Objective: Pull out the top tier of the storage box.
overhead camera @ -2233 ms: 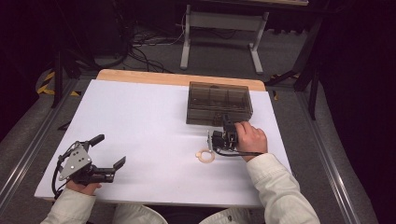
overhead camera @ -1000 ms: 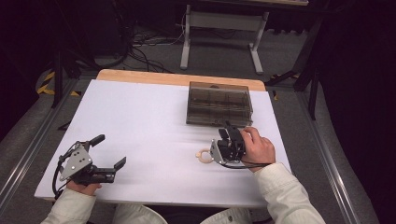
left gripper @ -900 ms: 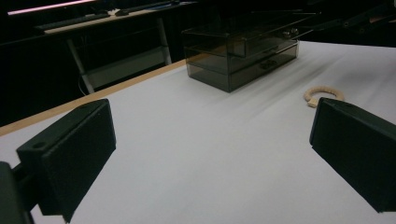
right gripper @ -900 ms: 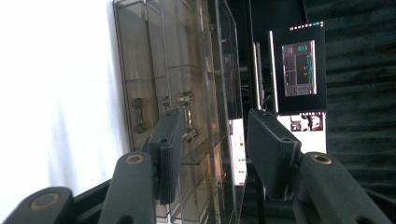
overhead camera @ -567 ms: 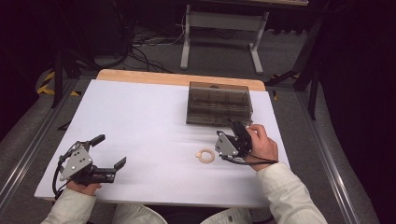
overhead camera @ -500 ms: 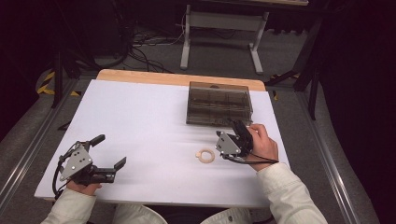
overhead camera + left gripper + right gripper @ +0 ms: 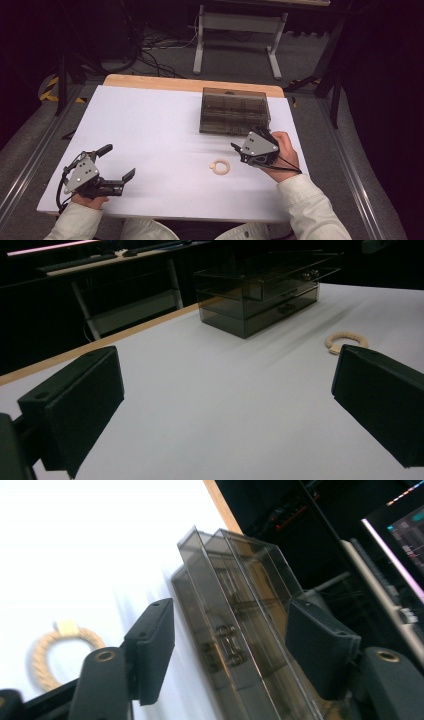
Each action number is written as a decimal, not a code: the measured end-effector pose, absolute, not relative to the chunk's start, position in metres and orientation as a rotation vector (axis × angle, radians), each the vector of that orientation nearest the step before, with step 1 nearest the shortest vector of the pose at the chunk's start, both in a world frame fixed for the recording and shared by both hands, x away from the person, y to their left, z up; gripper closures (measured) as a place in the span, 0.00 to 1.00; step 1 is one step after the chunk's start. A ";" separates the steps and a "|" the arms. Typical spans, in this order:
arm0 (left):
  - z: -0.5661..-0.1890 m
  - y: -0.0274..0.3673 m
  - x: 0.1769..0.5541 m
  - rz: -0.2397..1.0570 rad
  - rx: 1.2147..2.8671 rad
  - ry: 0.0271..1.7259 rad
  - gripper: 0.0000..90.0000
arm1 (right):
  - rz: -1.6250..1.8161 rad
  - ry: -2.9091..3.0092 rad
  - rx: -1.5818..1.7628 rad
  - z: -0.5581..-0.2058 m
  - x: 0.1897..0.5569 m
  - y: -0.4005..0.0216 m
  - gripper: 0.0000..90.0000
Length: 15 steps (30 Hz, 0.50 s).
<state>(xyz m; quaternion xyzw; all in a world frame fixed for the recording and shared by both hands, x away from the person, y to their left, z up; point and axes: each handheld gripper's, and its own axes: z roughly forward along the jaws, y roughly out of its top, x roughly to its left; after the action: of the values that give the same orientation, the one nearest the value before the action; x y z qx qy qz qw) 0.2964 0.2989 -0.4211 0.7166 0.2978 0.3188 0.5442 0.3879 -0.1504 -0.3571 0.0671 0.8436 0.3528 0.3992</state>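
- My right gripper (image 7: 239, 150) is up off the tabletop (image 7: 150, 130) now, where a moment ago it sat low beside the rope ring (image 7: 220, 166); it has lifted and swung toward the smoked drawer box (image 7: 234, 111).
- Its fingers (image 7: 150, 655) have just been opening and stand apart with nothing between them; in the right gripper view they frame the front of the box, not the ring.
- The ring lies flat on the white tabletop, just left of my right gripper and near the box's front, touching neither. I judge it freshly released, so that placement looks done.
- With the right gripper view looking at the small drawer handle (image 7: 227, 642), I judge the next step is on the box, probably a drawer pull; that is a guess.
- My left gripper (image 7: 117, 167) has held its spot at the near left corner, fingers (image 7: 75, 405) wide apart and empty, well apart from both ring and box.
- Count: one rope ring, one drawer box, two grippers. The box seems to have stacked drawers; I cannot tell how many for sure through the dark plastic.
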 end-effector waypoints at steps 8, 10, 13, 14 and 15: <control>-0.421 0.299 0.296 0.756 1.701 0.707 0.01 | 1.139 2.243 0.273 -0.343 0.399 -0.167 0.27; -0.421 0.299 0.296 0.756 1.702 0.707 0.01 | 1.192 2.266 0.293 -0.341 0.401 -0.170 0.24; -0.421 0.299 0.297 0.756 1.701 0.709 0.01 | 1.252 2.291 0.312 -0.338 0.403 -0.174 0.20; -0.421 0.299 0.297 0.757 1.702 0.708 0.01 | 1.266 2.294 0.312 -0.337 0.403 -0.174 0.20; -0.421 0.299 0.297 0.757 1.702 0.708 0.01 | 1.283 2.299 0.313 -0.335 0.402 -0.175 0.20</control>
<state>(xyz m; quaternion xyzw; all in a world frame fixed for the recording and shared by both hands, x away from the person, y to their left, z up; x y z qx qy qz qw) 0.2965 0.2987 -0.4212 0.7170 0.2983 0.3188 0.5434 0.4022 -0.1752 -0.3346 0.1144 0.8412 0.4694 0.2429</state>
